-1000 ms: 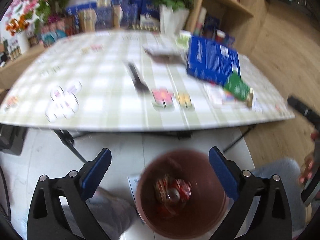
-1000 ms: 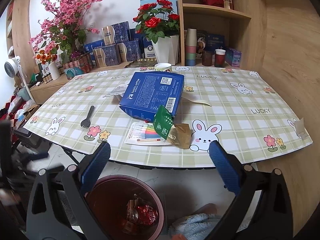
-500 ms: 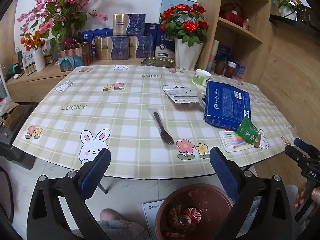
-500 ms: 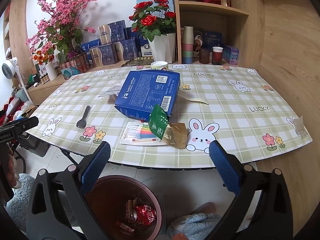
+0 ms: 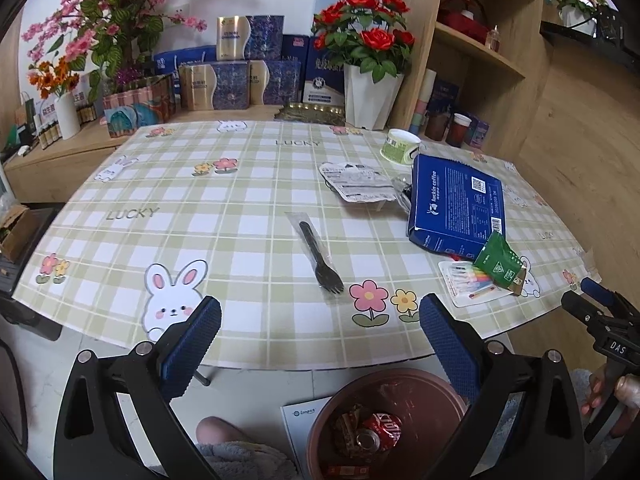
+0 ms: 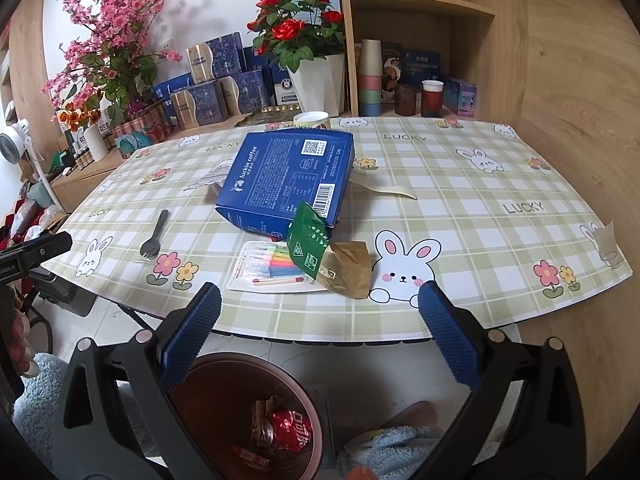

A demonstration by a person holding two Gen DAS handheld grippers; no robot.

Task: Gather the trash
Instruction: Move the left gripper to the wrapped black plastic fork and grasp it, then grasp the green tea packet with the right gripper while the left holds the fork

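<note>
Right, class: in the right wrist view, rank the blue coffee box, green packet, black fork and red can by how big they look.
1. Blue coffee box
2. Green packet
3. Red can and black fork: they look alike, and the can lies nearer the camera, so unranked.

On the desk [image 5: 168, 184] a wrapped fork [image 5: 320, 258] lies near the front edge. To its right a flat box [image 6: 286, 178] rests, with a pouch [image 6: 308, 246] leaning against its near end, over a card of small sticks [image 6: 268, 268]. A cup [image 5: 400, 148] stands behind the box. Below the front edge a bin [image 6: 224, 392] sits on the floor, with a crushed can [image 6: 286, 430] inside it.
</note>
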